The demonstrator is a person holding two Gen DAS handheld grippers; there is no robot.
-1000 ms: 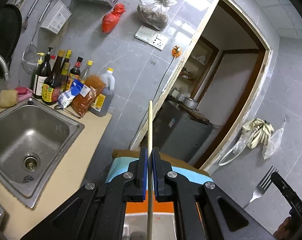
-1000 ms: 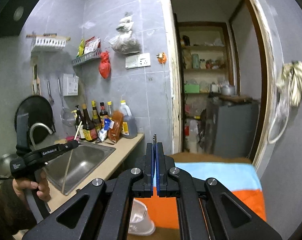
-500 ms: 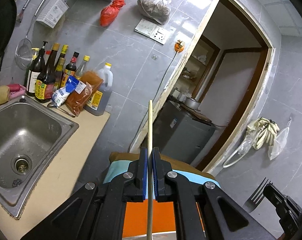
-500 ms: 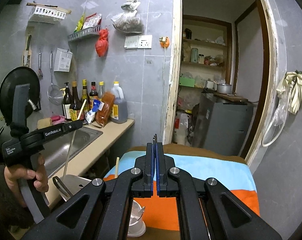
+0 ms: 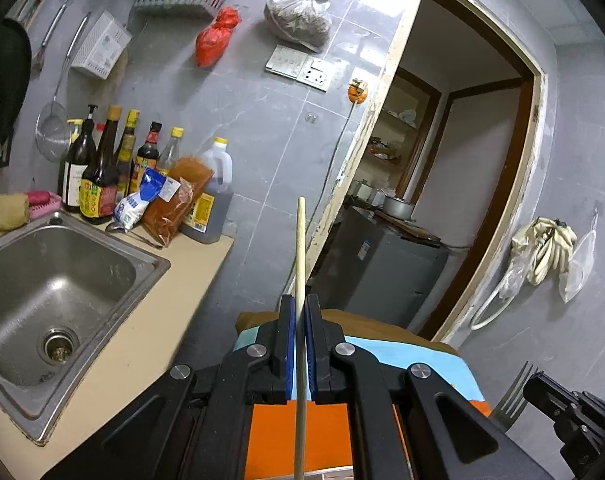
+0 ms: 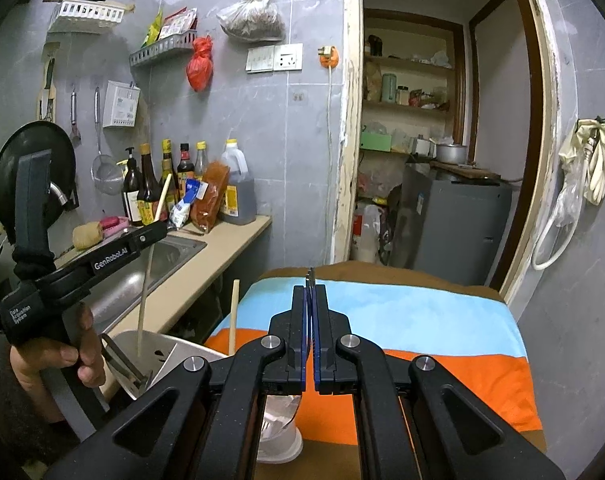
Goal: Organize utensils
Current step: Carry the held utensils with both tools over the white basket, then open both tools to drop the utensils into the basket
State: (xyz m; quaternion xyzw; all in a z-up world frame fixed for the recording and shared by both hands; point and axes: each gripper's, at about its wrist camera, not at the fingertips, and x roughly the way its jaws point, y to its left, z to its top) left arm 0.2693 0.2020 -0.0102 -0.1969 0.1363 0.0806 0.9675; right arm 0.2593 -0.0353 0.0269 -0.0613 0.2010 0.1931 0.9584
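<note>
Left gripper (image 5: 297,312) pinches a chopstick (image 5: 300,264) upright, its lower end dipping into the steel holder (image 6: 170,350) directly below. Right gripper (image 6: 311,300) clamps a fork (image 5: 512,394), waiting well to the right.

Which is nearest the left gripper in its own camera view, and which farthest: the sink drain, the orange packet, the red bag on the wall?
1. Sink drain, low on the left.
2. Orange packet, behind the sink beside the bottles.
3. Red bag, hanging high on the wall.
</note>
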